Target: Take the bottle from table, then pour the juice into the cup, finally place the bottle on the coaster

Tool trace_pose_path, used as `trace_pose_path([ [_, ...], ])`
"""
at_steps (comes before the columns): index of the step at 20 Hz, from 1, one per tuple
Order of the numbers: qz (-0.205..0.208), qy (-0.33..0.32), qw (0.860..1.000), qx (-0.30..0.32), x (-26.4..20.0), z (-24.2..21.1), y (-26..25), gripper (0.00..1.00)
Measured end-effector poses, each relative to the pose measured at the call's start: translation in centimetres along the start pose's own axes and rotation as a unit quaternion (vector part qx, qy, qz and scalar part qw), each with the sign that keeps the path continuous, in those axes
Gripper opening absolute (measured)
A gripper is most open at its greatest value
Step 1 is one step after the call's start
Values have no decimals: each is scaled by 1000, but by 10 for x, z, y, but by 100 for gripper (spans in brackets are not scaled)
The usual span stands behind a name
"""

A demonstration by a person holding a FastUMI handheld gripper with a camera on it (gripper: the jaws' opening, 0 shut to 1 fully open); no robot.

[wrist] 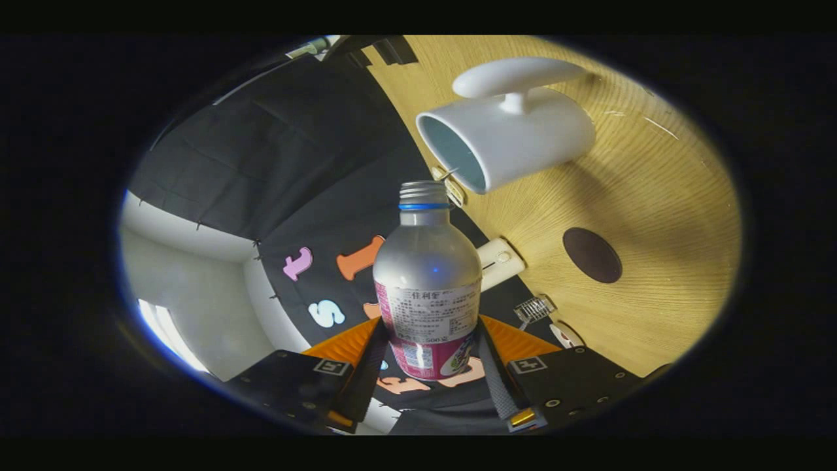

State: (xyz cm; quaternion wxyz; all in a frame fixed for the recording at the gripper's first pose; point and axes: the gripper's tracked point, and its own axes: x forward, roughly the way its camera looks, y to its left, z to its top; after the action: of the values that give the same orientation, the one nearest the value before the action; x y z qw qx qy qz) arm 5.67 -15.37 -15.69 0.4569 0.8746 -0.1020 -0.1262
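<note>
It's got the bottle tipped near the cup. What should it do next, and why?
Probably ease the bottle closer to the cup. The gripper is shut on the bottle, whose uncapped neck stops just short of the cup's rim, so tipping further now might spill onto the table.

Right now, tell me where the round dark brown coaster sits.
In the gripper view, the round dark brown coaster lies flat on the wooden table, beyond the gripper shut on the silver bottle, apart from the white mug.

We see the bottle (428, 288) between the gripper (429, 350) fingers; beyond the bottle stands the mug (516, 140), the coaster (592, 255) beside it on the table (667, 196).
</note>
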Motion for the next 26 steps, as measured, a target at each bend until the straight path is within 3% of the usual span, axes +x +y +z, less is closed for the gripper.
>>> trace_pose_path([
  [13, 39, -1, 999, 37, -2, -11, 24, 74],
  [26, 41, -27, 997, 53, -7, 1, 20, 73],
])
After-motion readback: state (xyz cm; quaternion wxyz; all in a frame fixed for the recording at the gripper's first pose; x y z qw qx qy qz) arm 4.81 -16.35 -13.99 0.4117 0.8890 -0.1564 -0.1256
